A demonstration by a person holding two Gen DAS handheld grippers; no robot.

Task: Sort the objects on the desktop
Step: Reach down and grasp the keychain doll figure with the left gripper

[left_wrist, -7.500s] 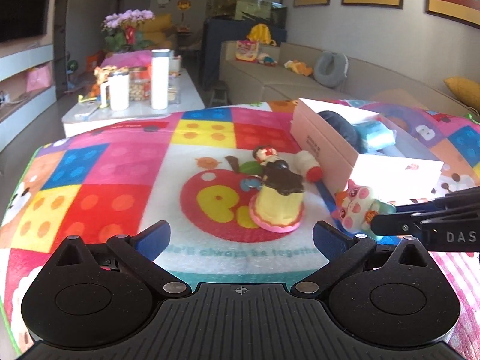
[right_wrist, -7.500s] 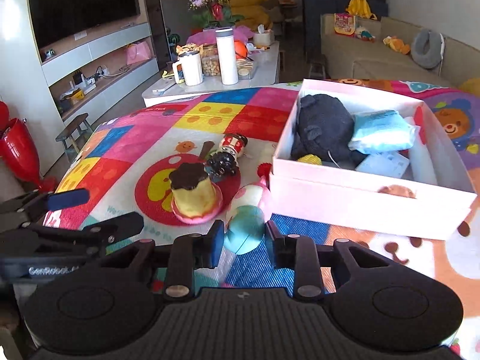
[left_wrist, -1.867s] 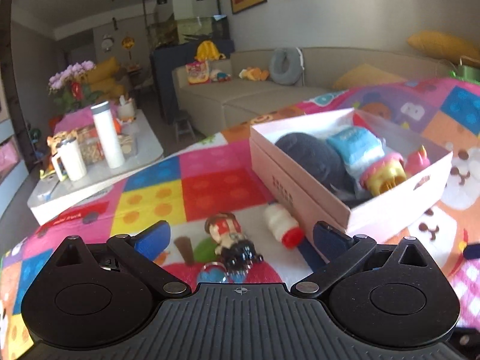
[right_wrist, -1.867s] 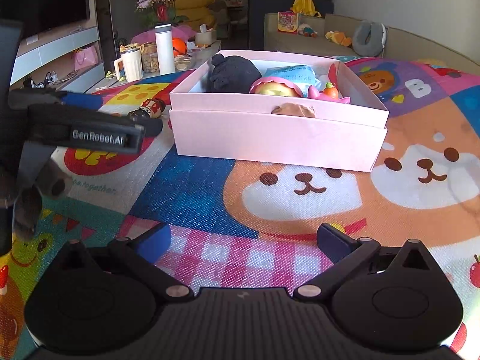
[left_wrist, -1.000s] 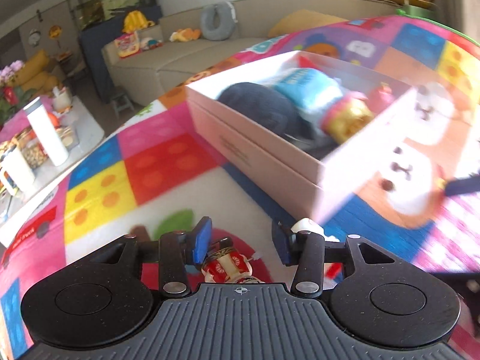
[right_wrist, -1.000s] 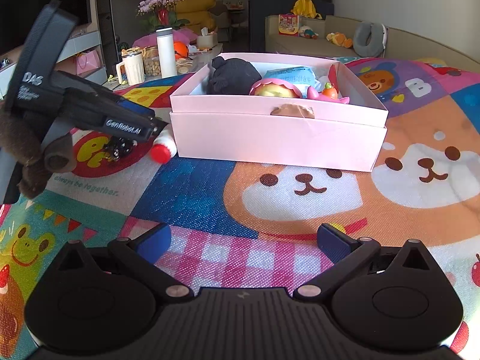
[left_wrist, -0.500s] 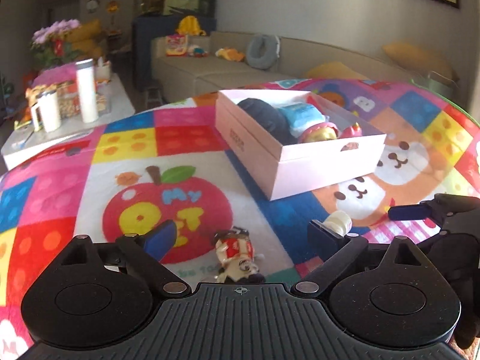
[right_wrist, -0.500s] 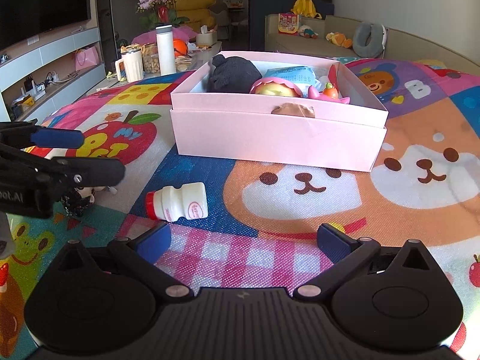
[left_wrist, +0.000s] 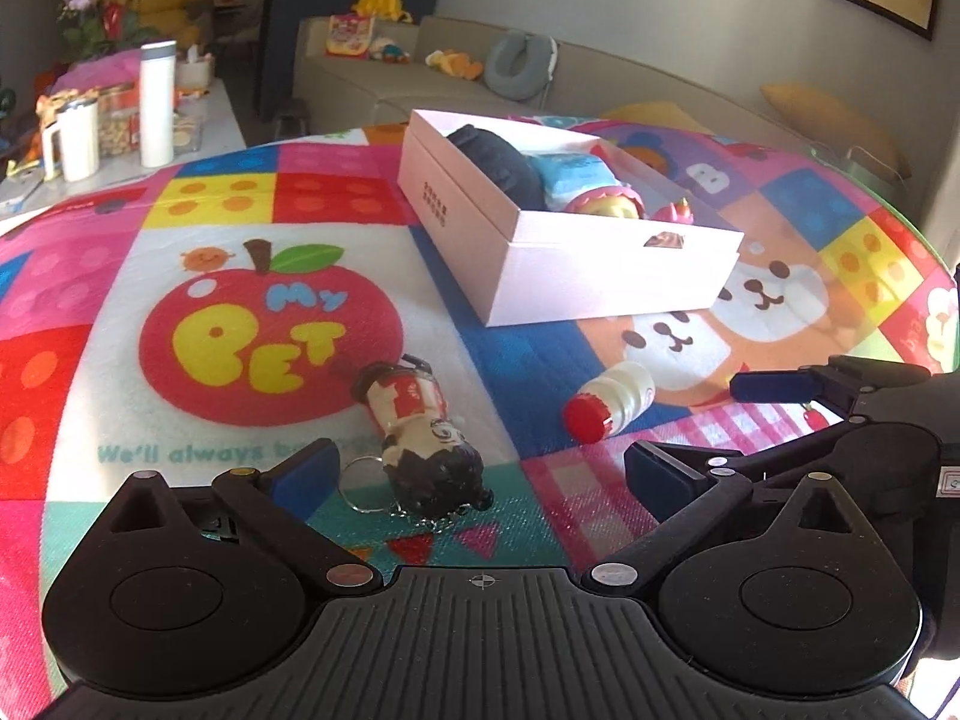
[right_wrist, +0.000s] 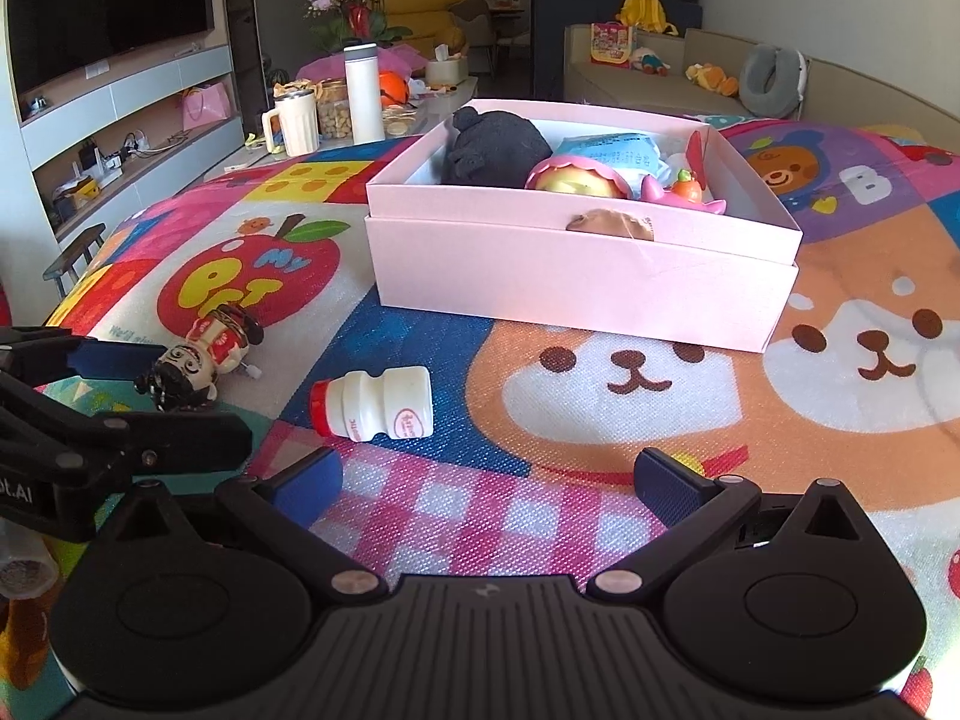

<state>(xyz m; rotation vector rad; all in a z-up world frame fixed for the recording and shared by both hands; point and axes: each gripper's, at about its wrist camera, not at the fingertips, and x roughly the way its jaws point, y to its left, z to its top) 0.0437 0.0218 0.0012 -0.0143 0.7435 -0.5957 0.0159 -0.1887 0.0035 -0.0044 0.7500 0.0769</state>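
Note:
My left gripper [left_wrist: 480, 471] hovers low over the mat with its jaws opening wide. A small doll [left_wrist: 414, 420] lies loose on the mat with its dark head between the fingers, and neither pad touches it. To its right lies a white bottle with a red cap [left_wrist: 609, 402]. In the right wrist view the doll [right_wrist: 204, 354] and bottle [right_wrist: 378, 402] lie left of centre, by the left gripper [right_wrist: 156, 396]. My right gripper [right_wrist: 489, 480] is open and holds nothing. Behind stands the pink box [right_wrist: 576, 282], holding a dark plush [right_wrist: 492, 147] and other toys.
A colourful play mat [right_wrist: 630, 420] covers the surface. Beyond its far edge stands a low table with a white flask [right_wrist: 363, 93] and a mug [right_wrist: 294, 120]. A sofa [left_wrist: 420, 84] runs along the back wall.
The left gripper was closed on the doll beside the box. It has drawn back toward the near edge and opened, leaving the doll on the mat. The bottle now lies nearer too. The right gripper kept still.

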